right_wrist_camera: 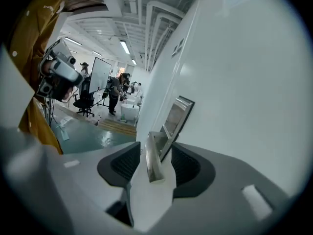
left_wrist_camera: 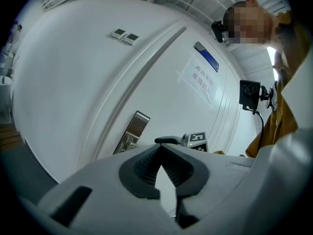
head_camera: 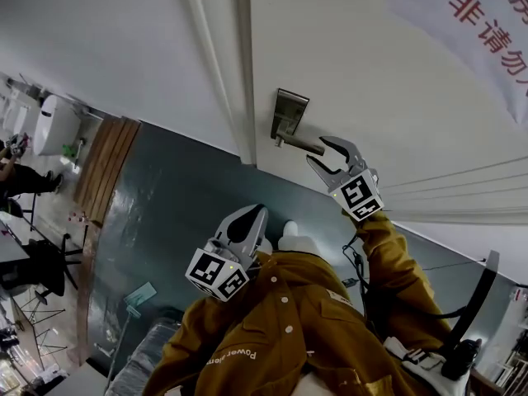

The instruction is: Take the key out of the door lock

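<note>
The right hand-held gripper (head_camera: 318, 151) stands wide open with the free end of the handle (head_camera: 299, 143) between its jaws. Its own view shows a gap on each side, so the pads press on nothing. The left hand-held gripper (head_camera: 247, 221) is fully closed and empty. In the head view it hangs low by the jacket, at 7 o'clock from the right one and well apart from the door (head_camera: 371, 73).

The key cannot be made out in any view. It presumably sits in the lock plate (head_camera: 290, 110), which lies at 10 o'clock from the right gripper in the head view, at the root of the handle.

As I judge it, the handle is not the target, so the step in hand is to find the key. To do it well:

- Back the open jaws off the handle end without knocking it.
- Bring them in to the plate and look along the right gripper view for the key's head before closing.
- Close on the flat of the head, squarely, with both pads bearing.
- If the key sits turned, bring it back to its release position first.
- Pull straight out along the shaft, without twisting or levering, or it may bind.
- Keep the left gripper out of the way.
</note>
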Demonstrator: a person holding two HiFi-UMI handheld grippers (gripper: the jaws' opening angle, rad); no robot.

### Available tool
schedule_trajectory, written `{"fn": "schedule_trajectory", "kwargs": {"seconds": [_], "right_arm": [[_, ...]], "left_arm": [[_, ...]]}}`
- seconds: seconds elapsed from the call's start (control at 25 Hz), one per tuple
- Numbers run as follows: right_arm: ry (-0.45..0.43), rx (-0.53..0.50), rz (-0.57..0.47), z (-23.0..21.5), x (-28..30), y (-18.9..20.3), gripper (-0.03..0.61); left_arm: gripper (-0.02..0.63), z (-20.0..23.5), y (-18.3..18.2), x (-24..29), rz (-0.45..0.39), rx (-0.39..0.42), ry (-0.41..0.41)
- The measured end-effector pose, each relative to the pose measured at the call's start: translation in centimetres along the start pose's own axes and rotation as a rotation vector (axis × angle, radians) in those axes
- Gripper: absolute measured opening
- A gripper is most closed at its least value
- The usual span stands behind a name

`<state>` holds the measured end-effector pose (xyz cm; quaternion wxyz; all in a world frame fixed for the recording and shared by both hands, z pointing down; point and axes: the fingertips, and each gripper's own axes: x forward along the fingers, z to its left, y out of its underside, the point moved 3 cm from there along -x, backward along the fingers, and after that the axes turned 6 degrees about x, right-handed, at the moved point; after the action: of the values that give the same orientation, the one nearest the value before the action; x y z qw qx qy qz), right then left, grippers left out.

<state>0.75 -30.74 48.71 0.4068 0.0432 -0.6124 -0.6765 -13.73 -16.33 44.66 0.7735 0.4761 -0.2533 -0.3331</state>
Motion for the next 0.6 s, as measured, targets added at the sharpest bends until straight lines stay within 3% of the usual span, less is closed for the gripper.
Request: {"fn": "schedule_trajectory", "kwargs": {"seconds": [0.2,0.32,0.4,0.48,0.6], "right_arm": [[-0.028,0.004,0.084,-1.0,1.5,2.9,0.201],[-0.032,-0.023,0.1,-0.8,1.8,3.3,0.14],[-0.031,-0.033,0.102,-0.7,1.8,3.2,0.137],[-0.031,-0.032,0.101,-0.6,1.8,3.2,0.135],[-0.031,-0.028,0.1,-0.7,1.8,3.3,0.135]], "left_arm": [[0.002,0.2,0.0,0.7,-0.004,-0.015,-0.003],[0.002,0.5,0.1,1.2,-0.006,-0.035,-0.001],[0.002,0.8,0.3,1.8,-0.007,-0.059,0.003],[0.002,1.8,0.6,2.5,-0.028,-0.111,-0.007],[0.002,4.7,1.5,3.9,-0.107,-0.253,-0.052]]}}
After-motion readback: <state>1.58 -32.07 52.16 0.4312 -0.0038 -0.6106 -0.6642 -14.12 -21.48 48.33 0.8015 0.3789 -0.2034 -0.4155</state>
